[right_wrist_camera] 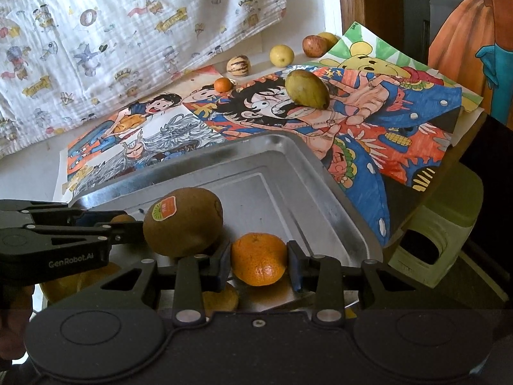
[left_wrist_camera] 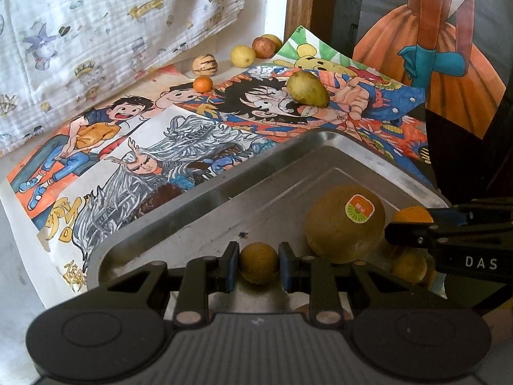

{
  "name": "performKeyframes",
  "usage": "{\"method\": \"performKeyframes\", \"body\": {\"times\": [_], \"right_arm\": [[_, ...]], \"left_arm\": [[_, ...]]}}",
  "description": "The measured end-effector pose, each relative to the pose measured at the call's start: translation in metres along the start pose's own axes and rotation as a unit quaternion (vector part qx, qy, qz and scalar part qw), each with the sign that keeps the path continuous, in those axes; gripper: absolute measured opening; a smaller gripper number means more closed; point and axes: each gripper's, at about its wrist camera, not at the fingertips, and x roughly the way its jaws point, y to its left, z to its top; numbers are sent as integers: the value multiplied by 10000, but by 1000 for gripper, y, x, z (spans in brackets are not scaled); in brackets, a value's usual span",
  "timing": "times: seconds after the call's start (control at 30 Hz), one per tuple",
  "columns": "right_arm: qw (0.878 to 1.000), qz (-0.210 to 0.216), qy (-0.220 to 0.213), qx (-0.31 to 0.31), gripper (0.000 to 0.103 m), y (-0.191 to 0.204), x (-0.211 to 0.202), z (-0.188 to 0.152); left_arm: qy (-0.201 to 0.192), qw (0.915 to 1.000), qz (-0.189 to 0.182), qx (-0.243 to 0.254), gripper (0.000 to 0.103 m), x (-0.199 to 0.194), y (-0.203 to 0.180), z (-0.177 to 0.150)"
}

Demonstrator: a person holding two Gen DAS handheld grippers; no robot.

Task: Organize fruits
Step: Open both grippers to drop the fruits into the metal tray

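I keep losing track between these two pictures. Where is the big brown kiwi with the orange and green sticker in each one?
Left wrist view: the big brown kiwi with the sticker sits lower right of centre, in the metal tray.
Right wrist view: the kiwi sits lower left of centre, in the same tray.
Shared landmark: the green-yellow mango on the colourful drawings beyond the tray.

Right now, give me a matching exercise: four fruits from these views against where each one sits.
Fruits:
1. kiwi
2. tangerine
3. small brown fruit
4. green mango

Places:
A. between the left gripper's fingers
B. on the drawings beyond the tray
C. between the right gripper's fingers
D. on the tray, sticker on it

Pairs: 1-D, 2-C, 3-A, 4-B
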Motion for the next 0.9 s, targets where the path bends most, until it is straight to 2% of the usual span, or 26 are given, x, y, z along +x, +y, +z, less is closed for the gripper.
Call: {"method": "performKeyframes", "body": {"times": [0.57,0.6,0.7,0.9], "right_arm": [[10000,13,-46,46,44,0,-3,-1],[10000,15,-54,51,44,0,-3,-1],[10000,7,-71,62,46,1,-6,-1],[9999,36,-110,93,46,2,-11,0]], "left_arm": [[-4,10000,74,-10,29,-2,0,0],[-5,10000,81,-6,32,-2,0,-1],[-35,9999,143,19,52,-3,-1,-2],[-43,9999,126,-20,53,-5,2,-2]]}}
